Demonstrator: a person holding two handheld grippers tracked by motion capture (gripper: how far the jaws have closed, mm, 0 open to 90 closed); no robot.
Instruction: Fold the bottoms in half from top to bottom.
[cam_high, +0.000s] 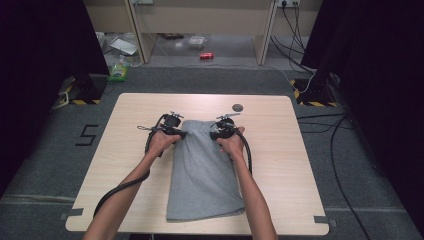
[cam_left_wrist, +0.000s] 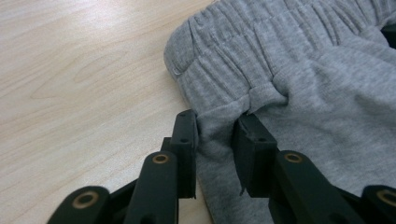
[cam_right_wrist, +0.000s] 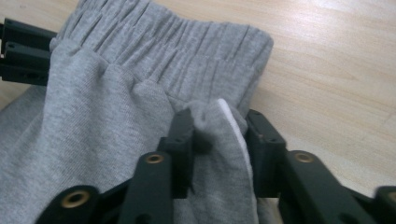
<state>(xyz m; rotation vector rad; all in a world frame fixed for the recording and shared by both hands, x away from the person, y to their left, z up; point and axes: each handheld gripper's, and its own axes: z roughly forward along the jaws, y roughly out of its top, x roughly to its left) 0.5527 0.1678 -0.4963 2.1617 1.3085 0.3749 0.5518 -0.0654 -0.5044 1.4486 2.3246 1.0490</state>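
Both hand-held grippers, left (cam_left_wrist: 215, 135) and right (cam_right_wrist: 219, 135), pinch soft, limp grey sweatpants (cam_high: 205, 170) just below the elastic waistband (cam_left_wrist: 261, 42), a sensible hold.

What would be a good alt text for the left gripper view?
Two black jaws of the left gripper pinch a fold of grey shorts just below the gathered waistband. The shorts lie on a light wooden table.

I'm working in what looks like a recording lab. My light wooden table (cam_high: 280, 107) stands on grey carpet (cam_high: 45, 165), flanked by black curtains (cam_high: 35, 55). Hazard-taped stand bases (cam_high: 82, 95) and loose cables (cam_high: 330, 125) surround it.
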